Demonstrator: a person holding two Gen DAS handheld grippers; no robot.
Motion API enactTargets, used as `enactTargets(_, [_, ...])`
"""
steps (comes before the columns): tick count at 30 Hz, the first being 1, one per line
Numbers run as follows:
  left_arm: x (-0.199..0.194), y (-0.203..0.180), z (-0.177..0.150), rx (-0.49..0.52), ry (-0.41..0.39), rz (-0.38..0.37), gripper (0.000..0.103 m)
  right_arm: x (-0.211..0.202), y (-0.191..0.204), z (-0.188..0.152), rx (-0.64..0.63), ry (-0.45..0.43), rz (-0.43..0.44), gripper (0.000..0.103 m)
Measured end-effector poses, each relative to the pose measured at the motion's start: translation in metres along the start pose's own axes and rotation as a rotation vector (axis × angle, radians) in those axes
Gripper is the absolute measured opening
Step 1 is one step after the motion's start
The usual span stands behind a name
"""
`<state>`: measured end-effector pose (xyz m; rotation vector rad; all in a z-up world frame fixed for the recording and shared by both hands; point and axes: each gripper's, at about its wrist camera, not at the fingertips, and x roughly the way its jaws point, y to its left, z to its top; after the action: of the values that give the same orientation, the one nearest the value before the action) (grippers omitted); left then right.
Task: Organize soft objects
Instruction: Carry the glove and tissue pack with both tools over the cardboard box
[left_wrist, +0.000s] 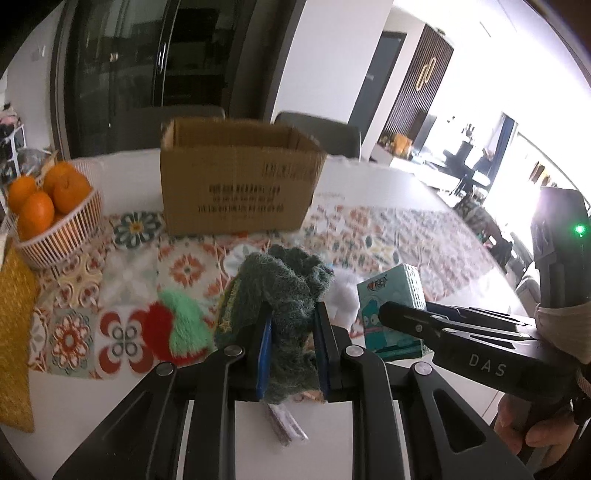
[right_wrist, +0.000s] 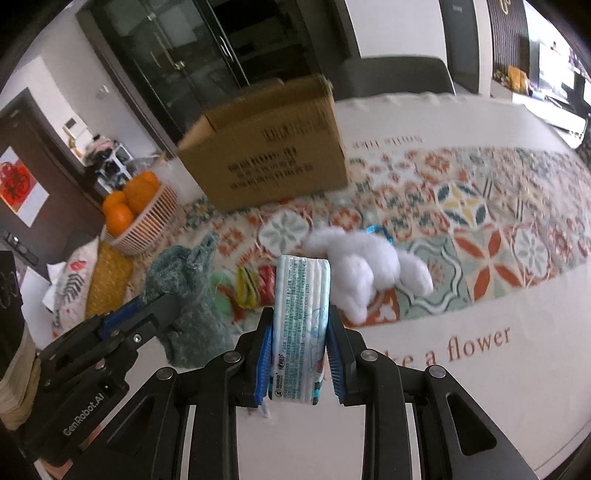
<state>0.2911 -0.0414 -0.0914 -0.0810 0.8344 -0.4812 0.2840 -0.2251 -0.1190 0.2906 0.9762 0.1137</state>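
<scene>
- Far left, a white basket (left_wrist: 70, 236) holds oranges (left_wrist: 35, 210).
- My left gripper (left_wrist: 291, 339) pinches the fuzzy green cloth (left_wrist: 291, 291) tight — just beside the red and green plush (left_wrist: 173, 328).
- The open cardboard box (left_wrist: 236, 184) sits far back.
- My right gripper (right_wrist: 300, 354) squeezes the tissue pack (right_wrist: 301, 317).
- The white fluffy toy (right_wrist: 369, 269) lies right of it, on the patterned mat (right_wrist: 480, 229).

A white basket (left_wrist: 70, 236) of oranges (left_wrist: 35, 210) sits on the patterned tablecloth (right_wrist: 480, 236), chairs (left_wrist: 317, 129) behind.
</scene>
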Motion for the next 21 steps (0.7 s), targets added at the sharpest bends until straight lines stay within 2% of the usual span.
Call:
enactTargets(10, [-0.022, 0.001, 0.036, 0.009, -0.106, 0.018, 0.021, -0.023, 0.021, 0.031, -0.051, -0.111, 0.043, 0.028])
enactTargets(21, [-0.027, 0.007, 0.078, 0.020, -0.176, 0.032, 0.021, -0.031, 0.035, 0.074, -0.076, -0.200, 0.078, 0.028])
